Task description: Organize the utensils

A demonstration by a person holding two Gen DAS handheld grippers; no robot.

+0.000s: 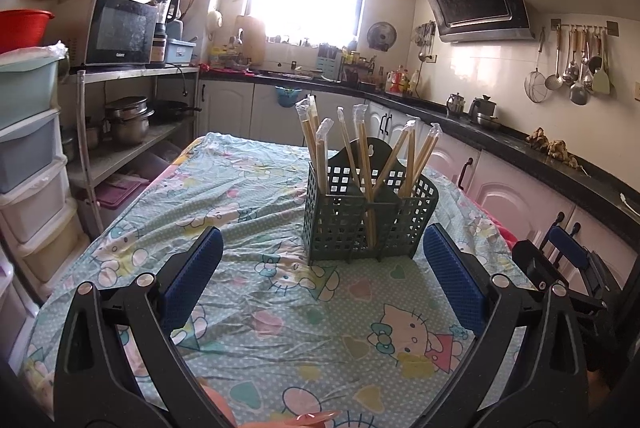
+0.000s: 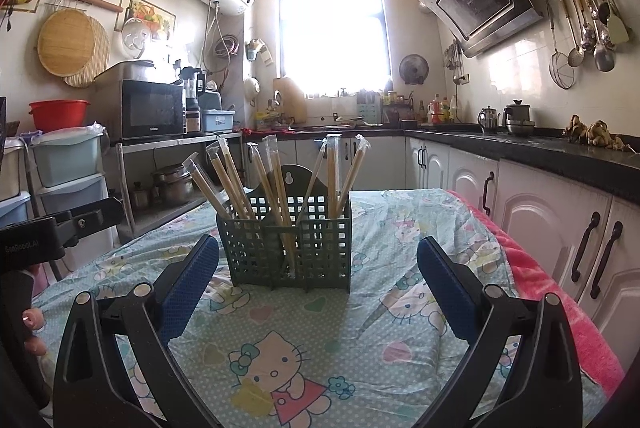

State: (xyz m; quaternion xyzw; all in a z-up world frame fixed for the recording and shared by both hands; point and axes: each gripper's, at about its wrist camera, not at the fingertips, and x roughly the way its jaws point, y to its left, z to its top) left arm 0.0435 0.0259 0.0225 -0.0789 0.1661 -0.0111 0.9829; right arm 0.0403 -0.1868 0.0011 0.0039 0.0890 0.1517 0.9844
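A dark green lattice utensil holder (image 1: 368,224) stands on the table, also in the right wrist view (image 2: 286,248). Several pairs of chopsticks in clear wrappers (image 1: 362,151) stand upright and leaning in its compartments; they show too in the right wrist view (image 2: 276,179). My left gripper (image 1: 323,268) is open and empty, just short of the holder. My right gripper (image 2: 318,270) is open and empty, just short of the holder. The right gripper also shows at the right edge of the left wrist view (image 1: 568,260).
The table carries a mint Hello Kitty cloth (image 1: 248,211) with a pink towel along its right edge (image 2: 560,292). Plastic drawers (image 1: 28,155) and a metal shelf with pots (image 1: 128,123) stand left. Counter and cabinets (image 2: 540,187) run along the right.
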